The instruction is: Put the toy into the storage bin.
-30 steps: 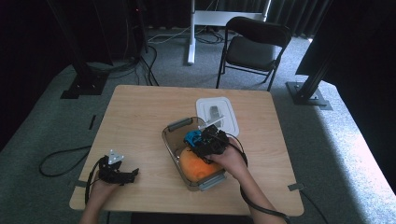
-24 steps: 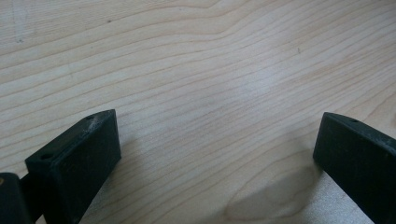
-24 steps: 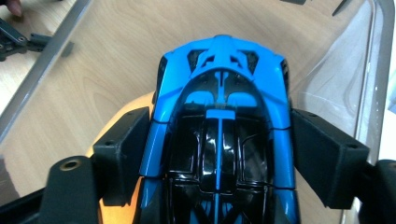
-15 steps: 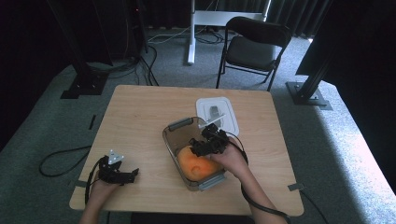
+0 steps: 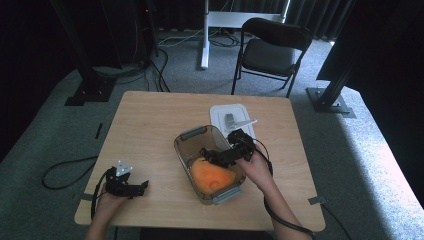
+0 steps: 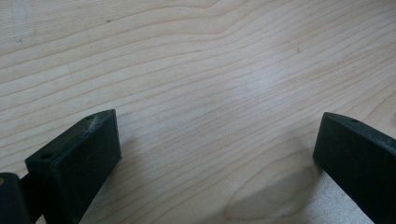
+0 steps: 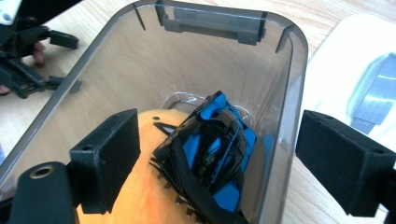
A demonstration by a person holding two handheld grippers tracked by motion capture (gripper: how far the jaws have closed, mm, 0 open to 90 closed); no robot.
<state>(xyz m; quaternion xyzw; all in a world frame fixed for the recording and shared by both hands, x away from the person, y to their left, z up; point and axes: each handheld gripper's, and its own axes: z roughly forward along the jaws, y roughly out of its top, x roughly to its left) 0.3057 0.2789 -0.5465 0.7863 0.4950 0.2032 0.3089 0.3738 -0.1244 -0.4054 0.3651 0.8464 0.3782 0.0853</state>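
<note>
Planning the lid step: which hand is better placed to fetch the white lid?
Right. The right tongs hang open over the clear plastic container, just beside the white rectangular lid; the left tongs rest open at the table's near-left corner.

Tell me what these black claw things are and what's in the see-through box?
A person sits at a wooden table and holds a squeeze tool with two black jaws in each hand. One picture looks down from above; the other two come from small cameras riding on each tool.

The left gripper rests near the table's edge, jaws wide apart over bare wood, holding nothing. The right gripper is over the clear plastic box. Its jaws have just been opening, and they grip nothing now.

Inside the box lie something soft and orange and a blue and black toy leaning on it. The box's white lid lies on the table behind it.
</note>
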